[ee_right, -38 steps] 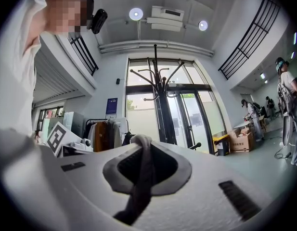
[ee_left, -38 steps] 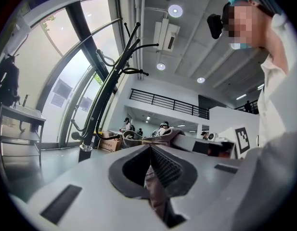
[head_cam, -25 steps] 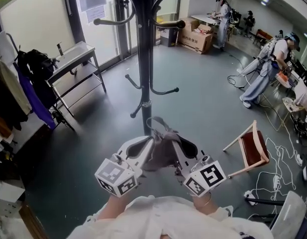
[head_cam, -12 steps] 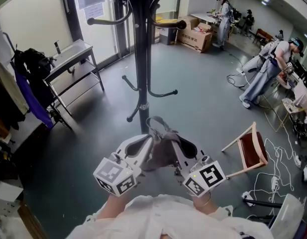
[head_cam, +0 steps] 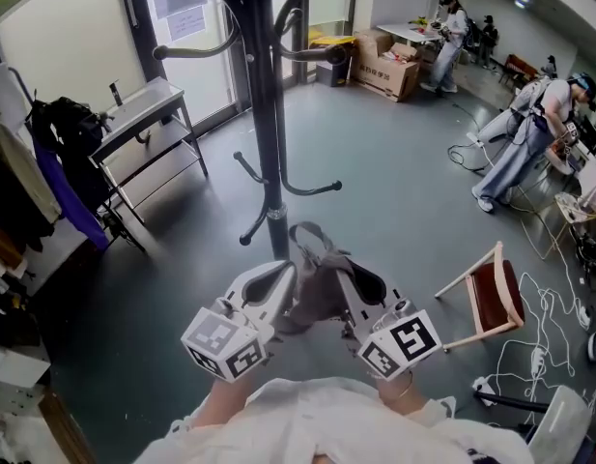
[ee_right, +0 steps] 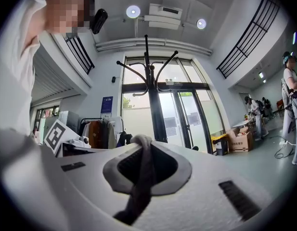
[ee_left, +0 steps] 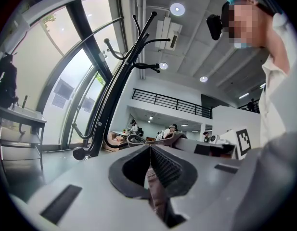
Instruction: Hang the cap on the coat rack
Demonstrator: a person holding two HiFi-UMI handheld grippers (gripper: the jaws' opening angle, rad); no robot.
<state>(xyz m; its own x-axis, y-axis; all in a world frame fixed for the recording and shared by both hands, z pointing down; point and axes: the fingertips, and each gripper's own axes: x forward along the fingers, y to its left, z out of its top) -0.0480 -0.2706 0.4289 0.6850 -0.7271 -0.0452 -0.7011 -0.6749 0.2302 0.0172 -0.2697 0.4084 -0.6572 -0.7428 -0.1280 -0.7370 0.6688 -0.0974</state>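
Moved: against the earlier head views, the rack (head_cam: 264,114) now sits a little further left and its lower arms look nearer; both claws and the cap keep the same place in the view.
Rack: upright on the floor, far of the claws and just left of them, not touching the cap.
Upper hook (head_cam: 196,51): curves out to the left, high on the pole; another mirrors it on the right.
Lower hook (head_cam: 315,188): the nearest free arm, sticking out right, just far of the cap.
Left claw (head_cam: 278,283): jaws narrow, pinching a fold of the cap's left edge.
Cap (head_cam: 322,278): grey, bunched, slung between the two claws, off the floor, its loop standing up at the far side.
Right claw (head_cam: 360,283): jaws together on a dark strip of the cap's right edge.
Step in hand: likely bringing the cap up to a hook.
To do it well: keep both pinches firm, spread the claws a little so the cap's opening or loop gapes, carry it above the hook tip, then lower it over the tip.
Release: only once the hook bears the cap, one claw after the other.
Risk: bunched fabric may slide off the hook's knob.
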